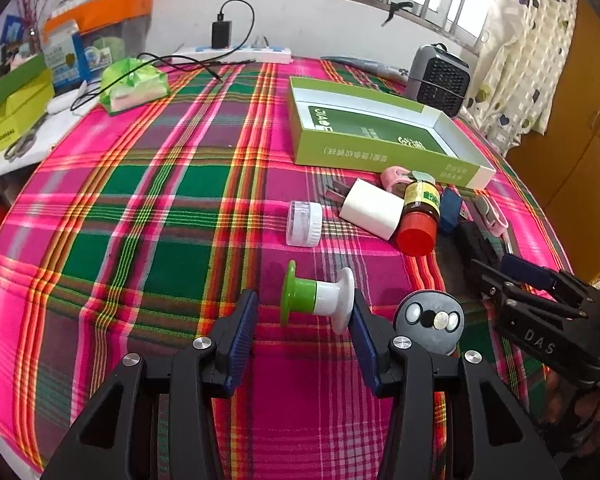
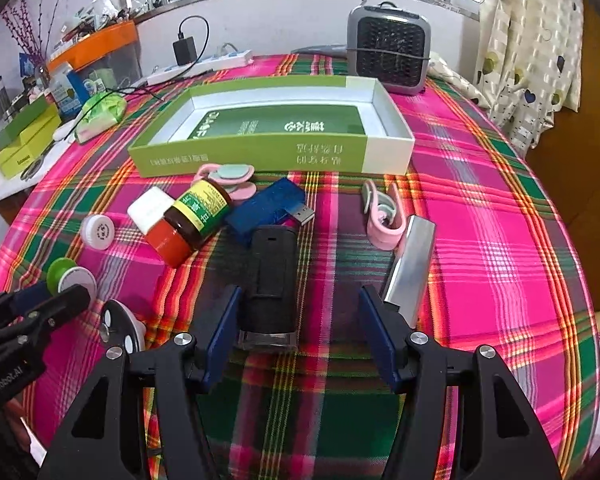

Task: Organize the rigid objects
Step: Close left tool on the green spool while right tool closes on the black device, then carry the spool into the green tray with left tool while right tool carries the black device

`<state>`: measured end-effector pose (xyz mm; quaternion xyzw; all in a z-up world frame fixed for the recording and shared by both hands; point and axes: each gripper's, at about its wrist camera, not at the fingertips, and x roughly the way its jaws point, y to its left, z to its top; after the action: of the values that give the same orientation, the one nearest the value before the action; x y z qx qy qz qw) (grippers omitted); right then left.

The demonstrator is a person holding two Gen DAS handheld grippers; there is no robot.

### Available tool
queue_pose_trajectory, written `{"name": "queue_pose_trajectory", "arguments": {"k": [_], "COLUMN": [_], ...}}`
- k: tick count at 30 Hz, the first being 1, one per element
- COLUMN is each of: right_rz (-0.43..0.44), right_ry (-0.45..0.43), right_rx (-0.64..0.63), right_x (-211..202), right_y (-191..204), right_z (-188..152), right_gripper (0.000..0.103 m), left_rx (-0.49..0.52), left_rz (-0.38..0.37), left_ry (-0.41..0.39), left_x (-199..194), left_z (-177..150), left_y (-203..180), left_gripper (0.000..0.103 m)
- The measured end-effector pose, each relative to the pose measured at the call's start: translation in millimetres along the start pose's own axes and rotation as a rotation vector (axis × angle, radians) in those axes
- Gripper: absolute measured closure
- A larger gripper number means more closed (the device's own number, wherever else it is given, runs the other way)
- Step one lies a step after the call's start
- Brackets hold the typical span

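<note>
A bright pink, green and orange plaid cloth (image 1: 172,184) covers the table. In the left wrist view, the left gripper (image 1: 304,316) sits at the lower centre of the frame with its blue-padded jaws spread apart. A green and white spool-shaped object (image 1: 316,298) lies on its side between the fingertips, its white end touching the right pad. Just right of it lies a dark round disc (image 1: 430,320) with small white dots.

In the right wrist view, the right gripper (image 2: 296,320) is also at the lower centre, jaws wide open. A black cylindrical device (image 2: 270,276) lies between them, close to the left pad. To its right rests a shiny metal bar (image 2: 410,264), with a pink clip (image 2: 382,216) just above it.

In the upper centre of that frame sits an open green box (image 2: 260,152). Just below it cluster a brown bottle with a red cap (image 2: 188,220), a blue USB stick (image 2: 268,208) and a small white jar (image 2: 98,232).
</note>
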<state>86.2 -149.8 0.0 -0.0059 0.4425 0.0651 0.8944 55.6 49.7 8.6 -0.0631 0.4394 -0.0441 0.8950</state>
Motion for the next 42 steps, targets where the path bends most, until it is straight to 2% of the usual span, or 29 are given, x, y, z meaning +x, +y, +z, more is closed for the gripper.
{"name": "queue_pose_trajectory", "arguments": {"k": [11, 16, 20, 33, 42], "right_rz": [-0.006, 0.0, 0.013, 0.039, 0.06], "right_ry": [-0.022, -0.032, -0.032, -0.073, -0.112], "right_rx": [-0.036, -0.043, -0.05, -0.054, -0.047], "right_x": [3, 1, 1, -12, -24], "right_y": [3, 4, 4, 0, -9], "right_z": [0, 1, 2, 10, 34], "right_gripper": [0.044, 0.066, 0.074, 0.074, 0.074], "left_rx": [0.013, 0.024, 0.028, 0.052, 0.072], "left_rz": [-0.031, -0.045, -0.042, -0.046, -0.059], "left_ry": [-0.012, -0.013, -0.014, -0.044, -0.077], "left_x": [4, 5, 5, -7, -10], "left_z": [6, 8, 9, 25, 57], "left_y": [0, -2, -3, -9, -15], "left_gripper": [0.06, 0.069, 0.07, 0.07, 0.07]}}
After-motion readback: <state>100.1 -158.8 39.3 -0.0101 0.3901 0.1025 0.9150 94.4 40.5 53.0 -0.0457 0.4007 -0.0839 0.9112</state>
